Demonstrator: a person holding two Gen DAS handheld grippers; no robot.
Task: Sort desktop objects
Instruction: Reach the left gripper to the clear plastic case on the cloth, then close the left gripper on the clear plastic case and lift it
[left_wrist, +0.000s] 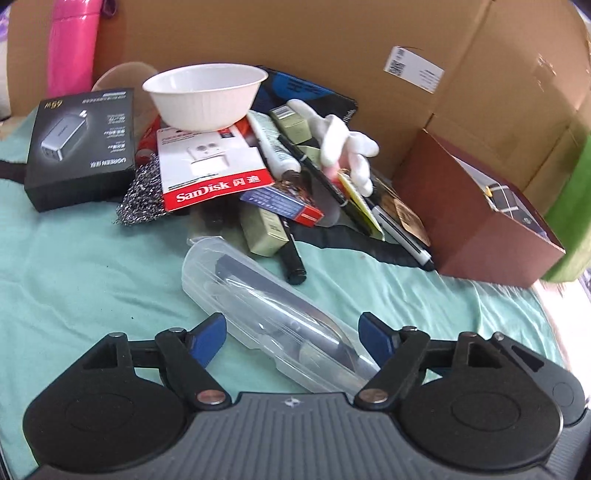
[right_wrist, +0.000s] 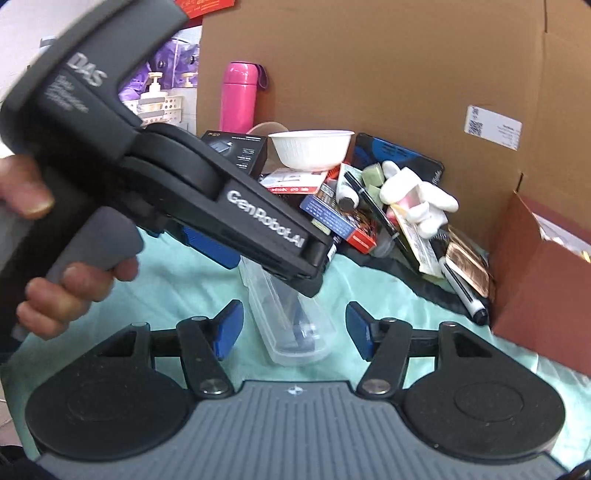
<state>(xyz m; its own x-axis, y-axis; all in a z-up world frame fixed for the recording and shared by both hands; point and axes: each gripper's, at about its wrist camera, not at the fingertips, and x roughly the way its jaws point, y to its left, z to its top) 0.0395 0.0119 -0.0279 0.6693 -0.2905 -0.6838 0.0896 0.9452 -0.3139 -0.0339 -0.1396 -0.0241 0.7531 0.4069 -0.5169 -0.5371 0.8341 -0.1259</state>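
Note:
A clear plastic case with cutlery inside lies on the teal cloth. My left gripper is open, its blue pads on either side of the case's near end without touching it. My right gripper is open too, and the case lies between its pads. The left gripper's body crosses the right wrist view above the case. Behind lies a pile: a white bowl, a SanDisk pack, a black charger box, a white glove, pens and small boxes.
A brown box stands open at the right. A large cardboard wall closes the back. A pink bottle stands at the back left. A steel scourer and a black marker lie by the pile.

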